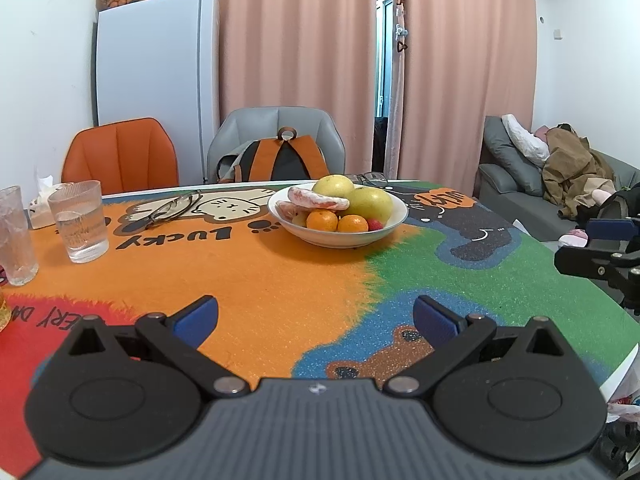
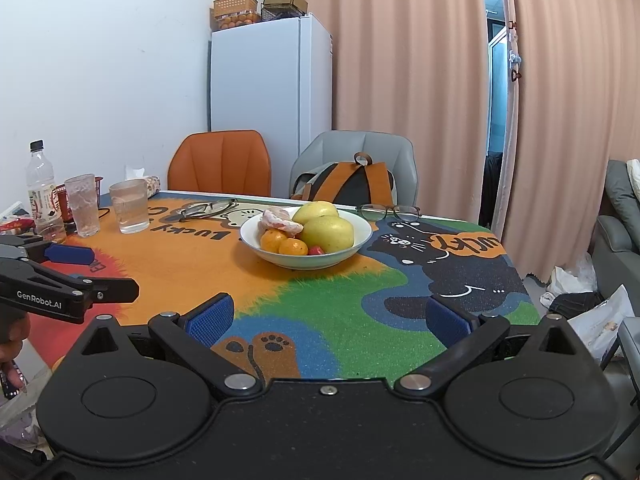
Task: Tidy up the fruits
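**A:** What are your grippers doing, nearest things first?

**Me:** I'm holding my left gripper point(image 1: 316, 322) low over the near edge of the mat point(image 1: 280, 280), its blue pads spread wide with nothing between them. My right gripper point(image 2: 328, 318) is hovering the same way, jaws wide apart and carrying nothing. Each one is showing at the side of the other's view, so they are sitting side by side above the near part of the table.

**A:** And past the fingers?

**Me:** The cartoon mat is covering the table, orange on the left, green and blue on the right, with a stretch of bare mat between my grippers and the fruit.

**A:** Where is the fruit?

**Me:** It's all lying in the white bowl point(image 2: 280, 260) near the middle of the table, well apart from both grippers. Two yellow-green apples point(image 2: 328, 234) are sitting at the back and right, a peeled citrus point(image 2: 280, 222) is resting on top at the left, two small oranges point(image 2: 293, 247) are lying at the front, and a little red fruit point(image 2: 316, 250) is tucked beside them.

**A:** Anything around it?

**Me:** Two drinking glasses point(image 2: 129, 208) and a bottle point(image 2: 42, 188) are standing off to the far left. One pair of glasses point(image 2: 208, 209) is lying behind the bowl on the left, another pair point(image 2: 388, 213) at the far edge on the right. Beyond the table, an orange chair point(image 2: 220, 164) and a grey chair point(image 2: 356, 148) with a backpack point(image 2: 352, 184) are standing before the fridge point(image 2: 272, 80) and curtains point(image 2: 408, 80).
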Demonstrator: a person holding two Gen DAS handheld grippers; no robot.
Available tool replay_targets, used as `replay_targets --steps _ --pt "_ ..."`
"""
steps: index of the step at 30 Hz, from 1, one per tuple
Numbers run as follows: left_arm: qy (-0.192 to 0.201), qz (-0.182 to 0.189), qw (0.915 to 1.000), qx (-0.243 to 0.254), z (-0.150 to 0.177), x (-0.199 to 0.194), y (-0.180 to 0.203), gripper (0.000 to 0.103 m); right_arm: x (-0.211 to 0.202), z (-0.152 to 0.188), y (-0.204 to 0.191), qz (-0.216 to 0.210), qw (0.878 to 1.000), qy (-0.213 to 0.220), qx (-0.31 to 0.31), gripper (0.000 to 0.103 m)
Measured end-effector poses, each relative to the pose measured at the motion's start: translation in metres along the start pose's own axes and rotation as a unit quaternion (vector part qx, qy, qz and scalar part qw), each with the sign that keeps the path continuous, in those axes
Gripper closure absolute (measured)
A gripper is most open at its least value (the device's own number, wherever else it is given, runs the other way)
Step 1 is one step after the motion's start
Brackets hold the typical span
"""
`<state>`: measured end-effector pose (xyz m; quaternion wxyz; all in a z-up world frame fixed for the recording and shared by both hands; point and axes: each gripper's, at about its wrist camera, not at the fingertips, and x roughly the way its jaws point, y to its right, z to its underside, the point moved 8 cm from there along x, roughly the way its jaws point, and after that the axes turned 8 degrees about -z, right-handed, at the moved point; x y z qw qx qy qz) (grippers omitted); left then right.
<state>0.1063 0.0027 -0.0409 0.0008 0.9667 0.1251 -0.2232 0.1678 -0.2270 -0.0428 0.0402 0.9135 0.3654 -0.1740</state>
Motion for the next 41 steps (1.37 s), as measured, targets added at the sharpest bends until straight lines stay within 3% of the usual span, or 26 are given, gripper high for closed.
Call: replay_targets --steps 41 --pt "0.0 -0.004 1.0 0.004 -0.0001 -0.0015 0.0003 0.0 0.0001 0.0009 -0.0014 0.0 1.0 -0.001 -0.002 0.0"
